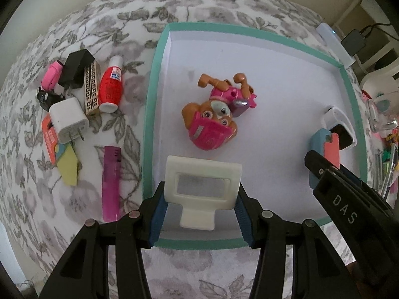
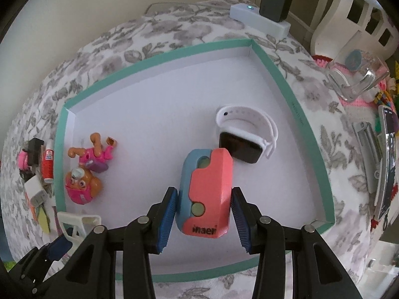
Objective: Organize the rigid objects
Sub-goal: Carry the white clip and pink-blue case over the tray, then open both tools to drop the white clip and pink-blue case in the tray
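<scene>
Shallow tray [image 1: 149,114], teal-rimmed with a white floor, set on a floral cloth [image 1: 74,37]. Left gripper [image 1: 200,196] above the tray's near edge, pads pressed on both sides of a white clip [image 1: 203,178] with a rectangular window; clip over the tray floor just inside that edge, contact with the floor not discernible. Right gripper [image 2: 203,199] over the tray's near-right part, blue pads against the two flanks of a coral-and-blue case [image 2: 207,189]; far end of the case touching or just short of a white-strapped watch [image 2: 245,134] lying in the tray's right part. Toy dog [image 1: 212,114], brown and pink, on its side on the tray floor left of centre, apart from clip, case and watch. Outside the tray, beyond its left rim, on the cloth: purple lighter [image 1: 111,183] nearest the rim, red bottle [image 1: 110,84], patterned box [image 1: 92,87], black charger [image 1: 76,68], white charger [image 1: 68,120], pink tube [image 1: 51,74], yellow tag [image 1: 68,165]. Beyond the tray's far right corner: white power strip [image 2: 259,20] with a black adapter [image 2: 274,0] plugged in. Right of the tray: clear container [image 2: 354,74] and assorted clutter, details not legible.
</scene>
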Demonstrator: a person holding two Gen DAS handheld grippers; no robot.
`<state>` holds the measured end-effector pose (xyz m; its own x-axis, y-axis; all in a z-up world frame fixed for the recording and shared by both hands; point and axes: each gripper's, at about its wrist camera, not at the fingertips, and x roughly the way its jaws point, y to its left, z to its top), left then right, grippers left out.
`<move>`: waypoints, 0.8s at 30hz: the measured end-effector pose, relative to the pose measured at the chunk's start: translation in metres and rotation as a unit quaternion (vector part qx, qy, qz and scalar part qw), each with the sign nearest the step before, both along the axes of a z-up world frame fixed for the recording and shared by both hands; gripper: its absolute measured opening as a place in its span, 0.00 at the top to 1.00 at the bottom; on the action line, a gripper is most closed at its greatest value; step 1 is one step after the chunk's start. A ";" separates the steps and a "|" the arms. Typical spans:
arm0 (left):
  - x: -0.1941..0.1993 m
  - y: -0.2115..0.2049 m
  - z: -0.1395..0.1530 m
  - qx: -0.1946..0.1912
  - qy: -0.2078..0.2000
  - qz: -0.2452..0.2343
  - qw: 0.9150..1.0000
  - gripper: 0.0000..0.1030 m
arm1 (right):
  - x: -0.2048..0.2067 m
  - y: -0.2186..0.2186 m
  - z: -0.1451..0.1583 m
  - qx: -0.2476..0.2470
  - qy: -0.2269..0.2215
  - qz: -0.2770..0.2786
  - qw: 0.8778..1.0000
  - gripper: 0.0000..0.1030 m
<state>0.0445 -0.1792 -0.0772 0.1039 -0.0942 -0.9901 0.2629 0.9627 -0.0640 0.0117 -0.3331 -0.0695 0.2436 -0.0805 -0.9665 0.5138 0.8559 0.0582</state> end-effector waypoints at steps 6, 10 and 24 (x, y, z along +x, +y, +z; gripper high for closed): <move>0.002 -0.003 -0.015 0.006 0.013 0.001 1.000 0.49 | -0.001 0.003 -0.005 -0.007 0.009 0.005 1.000 0.55; -0.002 -0.010 -0.017 0.017 0.007 -0.007 1.000 0.48 | -0.002 0.004 -0.005 -0.008 0.010 0.006 1.000 0.54; 0.002 -0.011 -0.016 -0.001 0.019 0.001 1.000 0.45 | 0.004 0.003 -0.008 -0.003 0.019 0.005 1.000 0.54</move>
